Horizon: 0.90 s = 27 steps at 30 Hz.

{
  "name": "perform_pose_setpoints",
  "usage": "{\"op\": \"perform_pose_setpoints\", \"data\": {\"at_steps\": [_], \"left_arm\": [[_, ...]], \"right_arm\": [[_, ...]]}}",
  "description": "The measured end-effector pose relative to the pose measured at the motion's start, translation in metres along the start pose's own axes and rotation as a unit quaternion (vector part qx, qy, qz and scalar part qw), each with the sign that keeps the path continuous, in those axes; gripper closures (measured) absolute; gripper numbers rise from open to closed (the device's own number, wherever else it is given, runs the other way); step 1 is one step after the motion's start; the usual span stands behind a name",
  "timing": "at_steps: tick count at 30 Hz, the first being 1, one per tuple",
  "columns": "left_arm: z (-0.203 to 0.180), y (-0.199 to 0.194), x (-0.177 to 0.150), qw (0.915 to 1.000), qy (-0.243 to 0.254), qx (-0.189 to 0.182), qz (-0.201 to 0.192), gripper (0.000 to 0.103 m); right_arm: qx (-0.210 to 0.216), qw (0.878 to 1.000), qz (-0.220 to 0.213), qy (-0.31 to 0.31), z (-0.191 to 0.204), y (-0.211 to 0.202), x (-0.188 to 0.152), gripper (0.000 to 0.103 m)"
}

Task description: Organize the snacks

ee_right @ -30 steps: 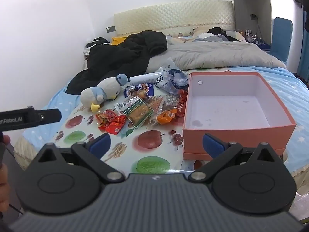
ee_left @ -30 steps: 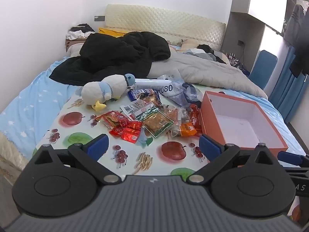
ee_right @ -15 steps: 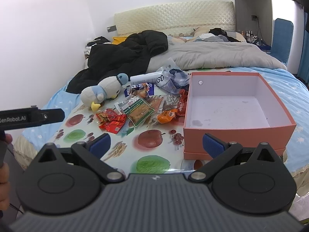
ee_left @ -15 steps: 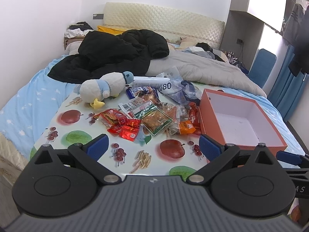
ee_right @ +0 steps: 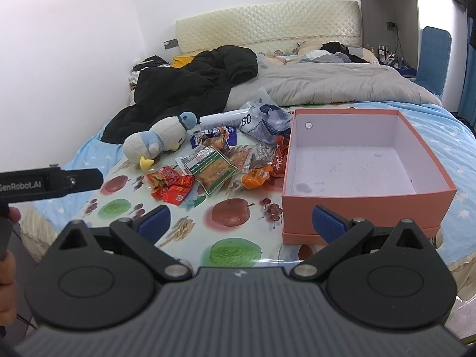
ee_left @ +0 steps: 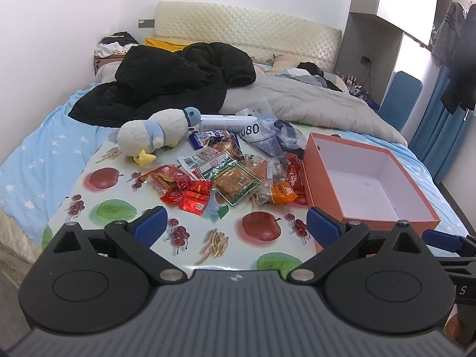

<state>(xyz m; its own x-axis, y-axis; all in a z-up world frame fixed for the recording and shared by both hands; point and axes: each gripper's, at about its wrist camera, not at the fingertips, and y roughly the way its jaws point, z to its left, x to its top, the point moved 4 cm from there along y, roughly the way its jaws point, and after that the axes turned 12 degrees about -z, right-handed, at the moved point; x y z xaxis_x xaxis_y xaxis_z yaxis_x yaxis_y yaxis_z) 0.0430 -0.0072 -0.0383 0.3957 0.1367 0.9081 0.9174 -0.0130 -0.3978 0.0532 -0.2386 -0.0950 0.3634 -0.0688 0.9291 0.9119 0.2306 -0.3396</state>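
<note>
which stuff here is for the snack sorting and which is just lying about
For the job:
- snack packets, heaped on the fruit-print table
- orange box, empty, right of the heap

Lying about:
- plush duck
- black jacket
- grey blanket
- white tube

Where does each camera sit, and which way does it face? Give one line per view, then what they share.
Left wrist: on the left gripper, facing the snack pile; its open fingers and the right gripper's tip show.
Right wrist: on the right gripper, facing the empty box; its open fingers, the left gripper and a hand show.
Shared: snacks, box, plush toy, bed.
</note>
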Motion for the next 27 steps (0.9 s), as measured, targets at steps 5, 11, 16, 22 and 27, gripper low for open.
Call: {"op": "perform_pose_setpoints", "data": {"at_steps": [5,11,16,22,27], "left_arm": [[-0.001,0.000,-0.001,1.0000,0.000,0.000,0.002,0.002],[0.000,0.004,-0.003,1.0000,0.001,-0.004,0.005,0.002],[0.000,0.009,-0.007,0.9999,0.004,-0.006,0.013,0.002],[0.001,0.010,-0.009,0.9999,0.005,-0.006,0.011,0.002],[0.002,0.012,-0.008,0.9998,0.003,-0.009,0.015,0.002]], "right_arm": [[-0.002,1.000,0.001,0.001,0.000,0.001,0.000,0.000],[-0.005,1.000,0.003,0.002,-0.002,0.002,-0.004,0.000],[-0.007,1.000,0.005,0.005,-0.005,0.003,-0.004,0.000],[-0.008,1.000,0.007,0.006,-0.007,0.005,-0.006,0.000],[-0.011,1.000,0.008,0.009,-0.007,0.006,-0.008,0.000]]}}
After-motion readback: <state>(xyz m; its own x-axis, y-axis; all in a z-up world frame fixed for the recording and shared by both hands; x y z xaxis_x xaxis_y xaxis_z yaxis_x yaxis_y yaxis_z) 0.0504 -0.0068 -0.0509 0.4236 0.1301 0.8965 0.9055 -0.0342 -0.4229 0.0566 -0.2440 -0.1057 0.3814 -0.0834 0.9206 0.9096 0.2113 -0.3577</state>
